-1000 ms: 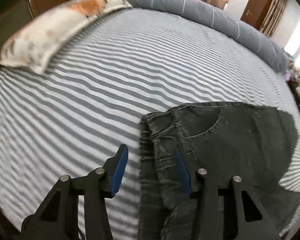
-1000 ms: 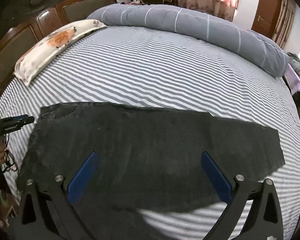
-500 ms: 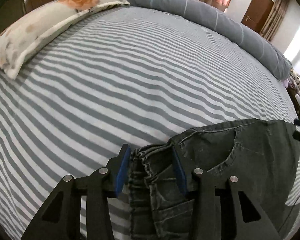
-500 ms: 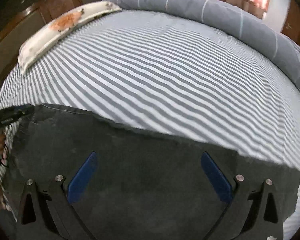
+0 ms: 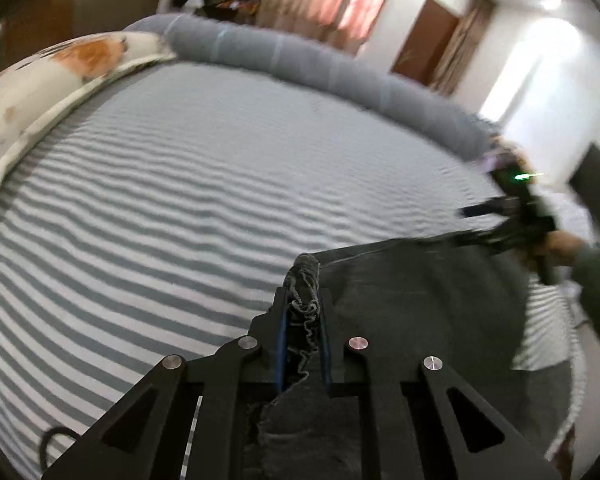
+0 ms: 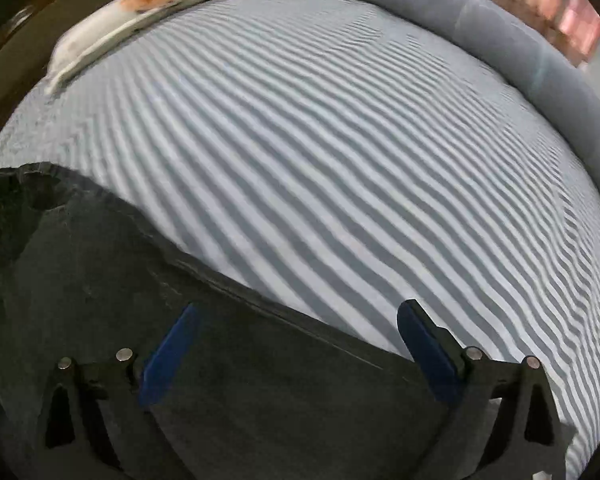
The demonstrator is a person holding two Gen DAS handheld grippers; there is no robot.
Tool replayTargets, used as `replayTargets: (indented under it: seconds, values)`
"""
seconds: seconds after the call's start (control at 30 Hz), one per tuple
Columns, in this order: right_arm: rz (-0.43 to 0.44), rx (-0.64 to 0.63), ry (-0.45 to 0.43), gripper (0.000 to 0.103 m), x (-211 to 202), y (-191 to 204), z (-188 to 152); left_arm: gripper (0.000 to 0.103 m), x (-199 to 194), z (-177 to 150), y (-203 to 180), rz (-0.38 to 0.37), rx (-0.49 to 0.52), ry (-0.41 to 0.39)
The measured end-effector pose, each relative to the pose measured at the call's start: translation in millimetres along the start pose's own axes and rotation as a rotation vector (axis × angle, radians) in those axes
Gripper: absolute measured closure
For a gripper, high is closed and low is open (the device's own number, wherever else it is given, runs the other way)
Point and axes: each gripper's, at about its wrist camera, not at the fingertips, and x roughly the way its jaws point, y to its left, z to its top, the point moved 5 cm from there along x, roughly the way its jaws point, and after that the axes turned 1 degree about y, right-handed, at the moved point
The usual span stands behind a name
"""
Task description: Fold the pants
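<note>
Dark grey denim pants (image 5: 412,300) lie on a striped bed. My left gripper (image 5: 303,312) is shut on the bunched elastic waistband (image 5: 305,276), which sticks up between the blue pads. In the right wrist view the pants (image 6: 148,320) spread flat across the lower left. My right gripper (image 6: 296,336) is open wide just above the pant leg, its blue pads (image 6: 172,352) apart with cloth beneath them. The right gripper also shows in the left wrist view (image 5: 516,216), held by a hand at the far end of the pants.
The bed sheet (image 5: 180,200) has grey and white stripes. A floral pillow (image 5: 48,76) lies at the far left. A rolled grey duvet (image 5: 320,64) runs along the far edge. A wooden headboard (image 6: 16,12) stands behind the pillow.
My left gripper has closed on the waistband and lifted it. My right gripper has moved lower and nearer to the pant leg, still open.
</note>
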Motion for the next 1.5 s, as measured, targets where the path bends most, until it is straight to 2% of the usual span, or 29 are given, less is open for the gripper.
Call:
replayTargets:
  seconds: [0.27, 0.43, 0.5, 0.63, 0.73, 0.8, 0.87, 0.93, 1.03, 1.1, 1.33, 1.5]
  values:
    - [0.120, -0.177, 0.013, 0.019, 11.9, 53.4, 25.5, 0.090, -27.1, 1.2, -25.0, -0.090, 0.040, -0.054]
    - [0.170, -0.215, 0.060, 0.027, 22.1, 67.8, 26.7, 0.090, -44.0, -1.6, -29.0, -0.119, 0.045, -0.080]
    - [0.176, -0.227, 0.105, 0.041, 28.9, 66.6, 15.8, 0.090, -44.1, -2.4, -25.8, -0.108, 0.038, -0.081]
    - [0.149, -0.214, 0.107, 0.059, 25.5, 41.1, 3.5, 0.090, -44.1, -2.0, -16.0, -0.101, 0.004, -0.084]
    - [0.100, -0.167, 0.127, 0.060, 22.8, 12.7, -4.9, 0.090, -43.7, -2.7, -11.5, -0.088, -0.003, -0.080]
    - [0.106, -0.104, 0.126, 0.060, 20.5, -6.4, -11.3, 0.090, -42.0, -3.5, -9.9, -0.076, 0.001, -0.076]
    - [0.110, -0.085, 0.113, 0.060, 18.7, -9.4, -15.0, 0.090, -39.3, -3.4, -8.6, -0.063, 0.006, -0.073]
    - [0.101, -0.093, 0.112, 0.065, 17.5, -5.3, -18.5, 0.090, -35.6, -3.9, -6.0, -0.055, -0.003, -0.070]
    - [0.078, -0.116, 0.107, 0.091, 13.4, 3.1, -24.3, 0.090, -31.1, -4.6, -2.3, -0.021, -0.004, -0.066]
    - [0.031, -0.132, 0.094, 0.097, 6.9, 11.8, -28.6, 0.090, -29.7, -4.1, -0.2, 0.000, -0.003, -0.060]
    - [-0.142, -0.074, -0.035, 0.098, -49.3, 28.8, -51.6, 0.090, -33.2, 0.0, -1.2, 0.055, -0.009, -0.047]
    - [-0.217, -0.020, -0.092, 0.098, -98.8, 52.7, -77.5, 0.090, -48.9, 2.0, -5.7, 0.077, -0.018, -0.057]
